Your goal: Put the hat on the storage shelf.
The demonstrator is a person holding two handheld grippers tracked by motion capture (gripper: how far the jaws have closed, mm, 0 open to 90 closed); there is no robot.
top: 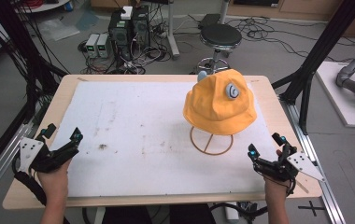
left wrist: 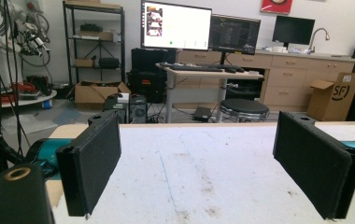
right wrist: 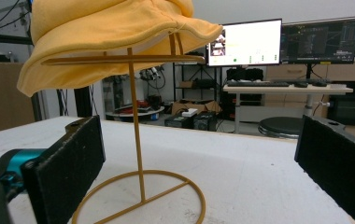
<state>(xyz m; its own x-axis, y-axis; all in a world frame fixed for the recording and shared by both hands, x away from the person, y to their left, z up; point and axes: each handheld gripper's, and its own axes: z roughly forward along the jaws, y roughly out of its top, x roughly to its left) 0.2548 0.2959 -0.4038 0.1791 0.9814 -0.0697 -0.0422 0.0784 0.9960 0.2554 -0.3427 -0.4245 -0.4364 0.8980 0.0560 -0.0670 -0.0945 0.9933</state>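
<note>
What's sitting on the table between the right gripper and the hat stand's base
Nothing. In the high view, only bare white mat separates the right gripper from the stand's ring base; the yellow hat hangs above.

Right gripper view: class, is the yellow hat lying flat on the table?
No. The yellow hat sits up on a thin wire stand, well above the white table surface.

Table: light wooden top (top: 35, 154) under stained white foam mat (top: 138, 135) | Floor beyond: round black swivel stool (top: 220, 36); black computer towers (top: 130, 29) with tangled cables | Background: two lit monitors (left wrist: 176, 26) on desk
</note>
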